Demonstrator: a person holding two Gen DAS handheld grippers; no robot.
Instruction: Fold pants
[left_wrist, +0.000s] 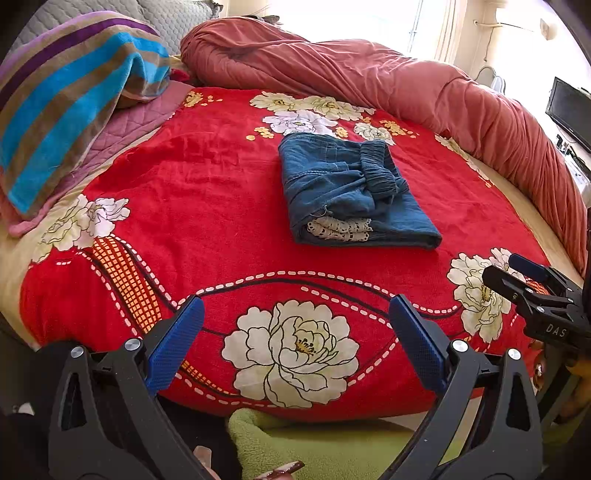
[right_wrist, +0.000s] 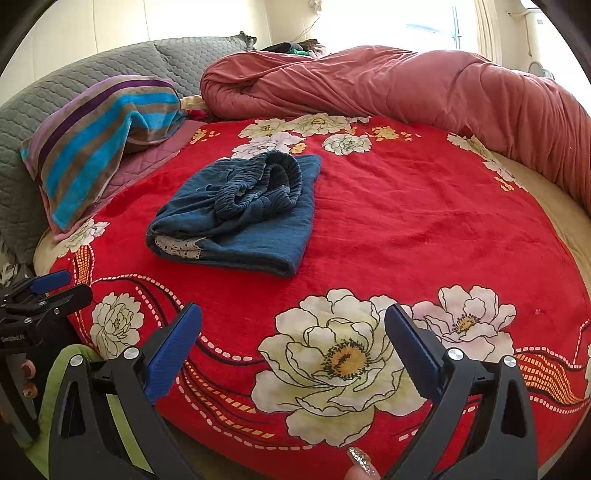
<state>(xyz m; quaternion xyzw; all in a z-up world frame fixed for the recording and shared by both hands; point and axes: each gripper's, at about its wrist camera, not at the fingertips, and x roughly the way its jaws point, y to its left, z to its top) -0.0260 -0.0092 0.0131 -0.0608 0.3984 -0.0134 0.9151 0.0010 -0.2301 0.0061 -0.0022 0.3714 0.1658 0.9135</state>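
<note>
The blue denim pants lie folded into a compact bundle on the red floral blanket, with the elastic waistband on top and a white lace hem showing at the near end. They also show in the right wrist view. My left gripper is open and empty, held over the bed's near edge, well short of the pants. My right gripper is open and empty too, also back from the pants. The right gripper shows at the right of the left wrist view; the left gripper shows at the left of the right wrist view.
A striped blue, brown and purple pillow lies at the far left on a pink quilted pad. A rolled rust-red duvet runs along the back and right of the round bed. A grey quilted headboard stands behind. A monitor sits far right.
</note>
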